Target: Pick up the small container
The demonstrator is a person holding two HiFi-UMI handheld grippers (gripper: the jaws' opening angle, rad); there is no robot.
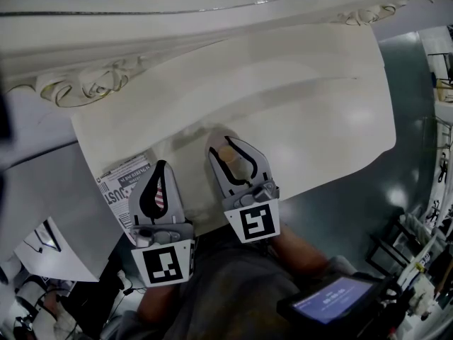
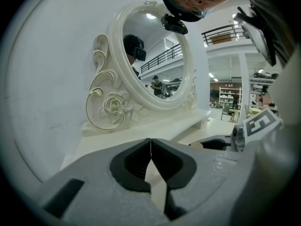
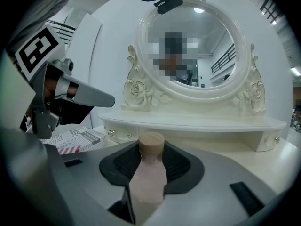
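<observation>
1. Leave the newsprint-patterned box [image 1: 120, 186] alone. It lies at the left front corner of the dressing table [image 1: 318, 119], partly under the left gripper [image 1: 161, 165], and has no part in this step.
2. Keep the left gripper clenched and idle. Its jaws meet tip to tip with nothing between them, and it sits beside the right gripper [image 1: 225, 147] but apart from it.
3. Maintain the grasp. The right gripper has its jaws closed on the small bottle [image 3: 148, 178], which stands upright between the pads near the table's front edge. The cork-coloured cap [image 3: 152, 142] projects above the pads.
4. Check the seating. The pads bear on the body below the cap, which looks a sound hold on a rounded wall.
5. Whether the base has cleared the table cannot be told. Lift straight up, slowly.
6. Avoid tilting: a smooth bottle would probably slip or swing in the pads.
</observation>
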